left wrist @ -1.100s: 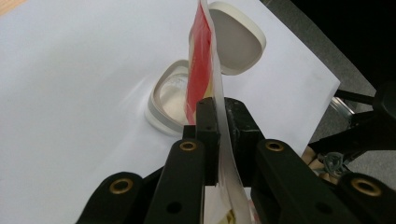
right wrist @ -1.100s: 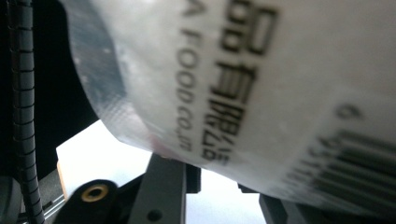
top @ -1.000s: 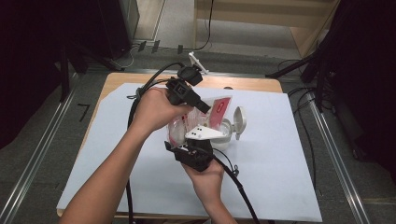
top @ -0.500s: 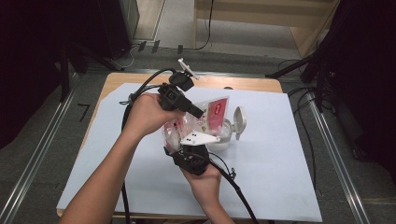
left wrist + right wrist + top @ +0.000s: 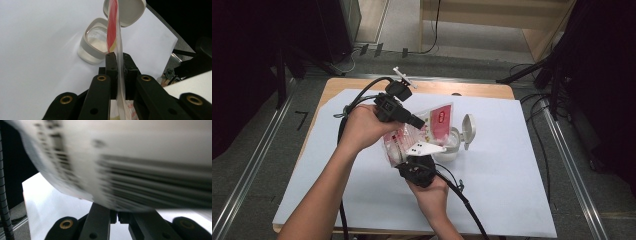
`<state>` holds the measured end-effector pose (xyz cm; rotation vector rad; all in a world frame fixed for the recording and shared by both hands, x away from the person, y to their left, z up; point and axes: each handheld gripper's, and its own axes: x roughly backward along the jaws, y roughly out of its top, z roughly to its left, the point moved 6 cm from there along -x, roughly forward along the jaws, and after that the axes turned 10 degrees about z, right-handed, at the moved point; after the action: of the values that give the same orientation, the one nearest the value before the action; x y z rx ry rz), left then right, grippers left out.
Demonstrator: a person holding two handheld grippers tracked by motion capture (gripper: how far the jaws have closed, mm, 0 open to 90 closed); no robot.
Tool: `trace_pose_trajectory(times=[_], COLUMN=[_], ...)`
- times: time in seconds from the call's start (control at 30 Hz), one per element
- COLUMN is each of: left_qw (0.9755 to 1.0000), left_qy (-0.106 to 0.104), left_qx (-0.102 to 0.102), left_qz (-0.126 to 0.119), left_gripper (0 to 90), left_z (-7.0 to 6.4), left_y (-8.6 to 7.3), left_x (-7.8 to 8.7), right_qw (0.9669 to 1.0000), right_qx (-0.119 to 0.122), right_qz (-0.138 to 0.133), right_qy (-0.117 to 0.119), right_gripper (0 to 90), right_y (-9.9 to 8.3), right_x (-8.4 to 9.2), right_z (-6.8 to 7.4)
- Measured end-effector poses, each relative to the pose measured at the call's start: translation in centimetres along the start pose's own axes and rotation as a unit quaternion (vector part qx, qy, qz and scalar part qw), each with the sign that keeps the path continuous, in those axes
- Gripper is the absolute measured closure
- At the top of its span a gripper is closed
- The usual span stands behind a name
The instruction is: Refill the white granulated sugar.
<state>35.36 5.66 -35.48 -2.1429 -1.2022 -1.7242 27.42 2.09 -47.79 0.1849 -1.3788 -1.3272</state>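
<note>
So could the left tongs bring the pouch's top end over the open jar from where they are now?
Probably yes. The left tongs are shut on the pouch, whose red end already hangs by the open jar, lid flipped back. Nothing stands between them; the right tongs grip the pouch's lower part.

The right tool (image 5: 411, 159) has just clamped onto the packet (image 5: 412, 137), now tipped lower.

— Where's the high view? 
— Overhead, facing forward and down on the white table (image 5: 512, 200). 
— And the gripper views? 
— Close along their jaws; left shares the open container (image 5: 93, 46) (image 5: 452, 145).
</note>
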Motion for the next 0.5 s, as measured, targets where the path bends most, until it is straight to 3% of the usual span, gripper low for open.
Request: trace_pose_trajectory(times=[0.33, 0.5], left_qw=[0.9999, 0.9998], left_qy=[-0.002, 0.010], left_qx=[-0.002, -0.014], left_qz=[-0.013, -0.013], left_gripper=[87.0, 87.6], left_z=[0.5, 0.8], left_y=[-1.0, -1.8], left_x=[0.2, -0.1], right_qw=[0.9999, 0.9996], right_qx=[0.002, -0.019], right_qz=[0.001, -0.019], right_qy=[-0.013, -0.012], right_gripper=[89.8, 90.0], right_y=[-0.2, 0.0], right_x=[0.2, 1.2], right_z=[-0.6, -1.7])
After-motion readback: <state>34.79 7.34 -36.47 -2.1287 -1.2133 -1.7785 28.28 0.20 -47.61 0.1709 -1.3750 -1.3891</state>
